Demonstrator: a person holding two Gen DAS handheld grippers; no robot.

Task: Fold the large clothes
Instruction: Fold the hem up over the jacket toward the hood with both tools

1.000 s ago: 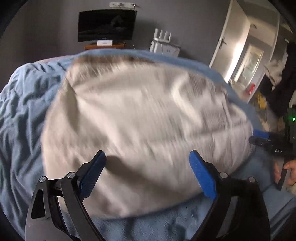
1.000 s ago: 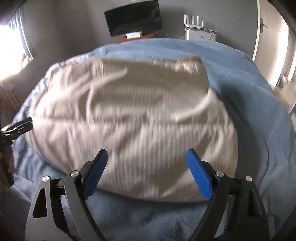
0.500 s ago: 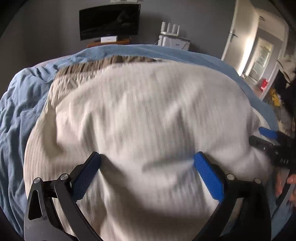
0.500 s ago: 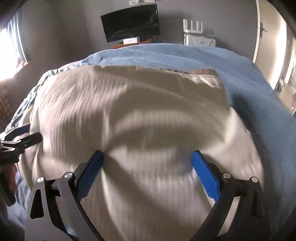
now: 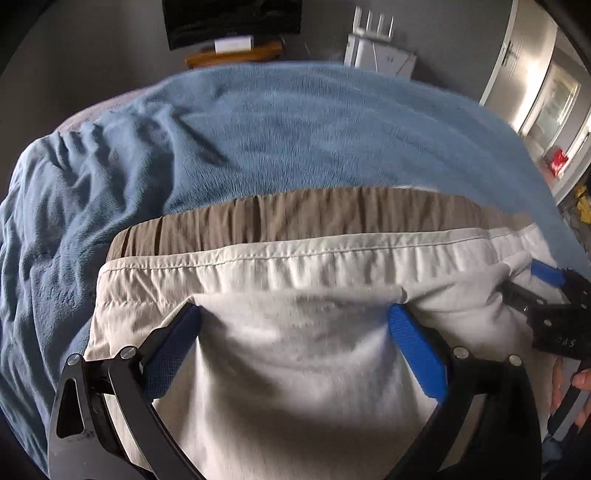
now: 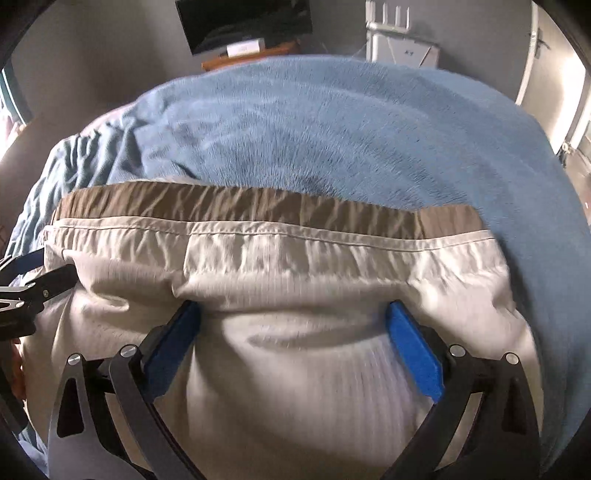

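A large off-white garment (image 5: pixel 295 354) with a taupe gathered band (image 5: pixel 303 218) along its far edge lies on the blue blanket (image 5: pixel 295 129) of a bed. It also shows in the right wrist view (image 6: pixel 295 350) with the band (image 6: pixel 258 206). My left gripper (image 5: pixel 293 314) is open, its blue pads resting on the cloth under a fold. My right gripper (image 6: pixel 293 312) is open in the same way. The right gripper also shows at the right edge of the left wrist view (image 5: pixel 546 291), and the left gripper at the left edge of the right wrist view (image 6: pixel 33 277).
The blue blanket (image 6: pixel 332 129) covers the bed beyond the garment. A dark TV (image 5: pixel 232 18) on a wooden shelf and a white router (image 5: pixel 376 44) stand by the far grey wall. A doorway (image 5: pixel 546 92) opens at the right.
Both grippers have moved forward and down over the garment. The cloth now lies closer, folded toward the taupe band, with more blue blanket showing beyond it.
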